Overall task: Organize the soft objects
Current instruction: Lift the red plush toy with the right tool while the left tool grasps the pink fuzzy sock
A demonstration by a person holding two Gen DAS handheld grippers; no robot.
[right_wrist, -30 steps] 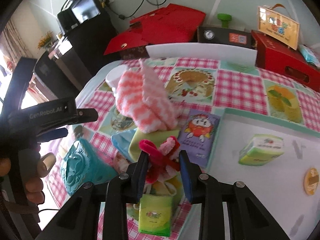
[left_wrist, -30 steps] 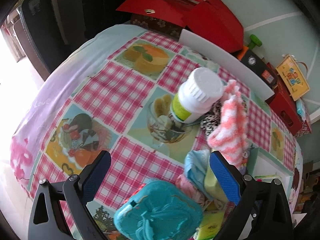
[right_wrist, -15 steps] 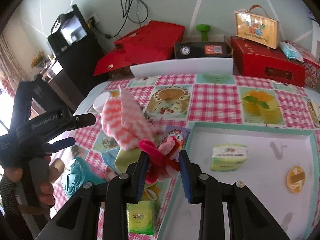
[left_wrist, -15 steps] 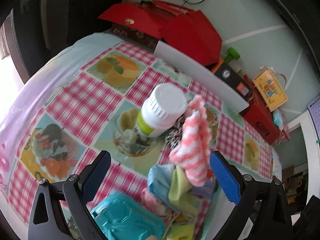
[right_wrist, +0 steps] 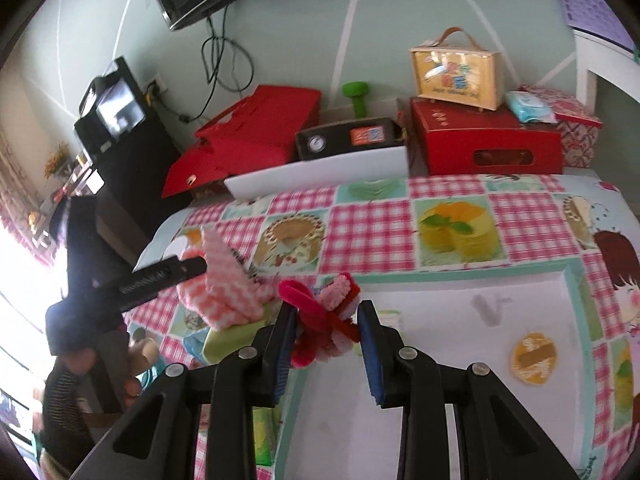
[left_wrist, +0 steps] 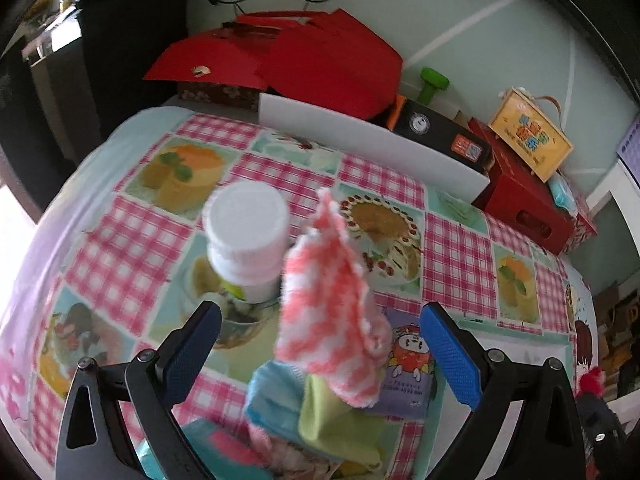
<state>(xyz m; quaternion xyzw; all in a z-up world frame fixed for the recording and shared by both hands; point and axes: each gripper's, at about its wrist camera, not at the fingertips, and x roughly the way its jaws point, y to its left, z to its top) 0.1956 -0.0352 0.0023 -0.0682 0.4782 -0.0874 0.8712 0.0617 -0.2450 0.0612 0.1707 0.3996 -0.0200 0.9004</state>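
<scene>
My right gripper (right_wrist: pixel 328 338) is shut on a red and pink fuzzy toy (right_wrist: pixel 322 320), held up over the near left edge of the white tray (right_wrist: pixel 460 364). A pink-and-white checked cloth (left_wrist: pixel 328 312) stands up from a pile of a blue cloth (left_wrist: pixel 268 390) and a green cloth (left_wrist: pixel 328 416). My left gripper (left_wrist: pixel 320 354) is open wide above that pile, its blue pads clear of the checked cloth on both sides. In the right wrist view the left gripper (right_wrist: pixel 160 276) shows at the left, in a hand, beside the checked cloth (right_wrist: pixel 224 292).
A white-capped bottle (left_wrist: pixel 248 236) stands left of the pile. A purple tissue pack (left_wrist: pixel 408 372) lies to its right. Red boxes (right_wrist: pixel 488 140), a black gauge box (right_wrist: pixel 348 142) and a long white dish (right_wrist: pixel 316 176) line the table's far edge. An orange sticker (right_wrist: pixel 534 356) lies in the tray.
My right gripper has risen and moved right with the fuzzy toy, from the pile to over the tray's edge. My left gripper has swung right, so the checked cloth now sits between its fingers.
</scene>
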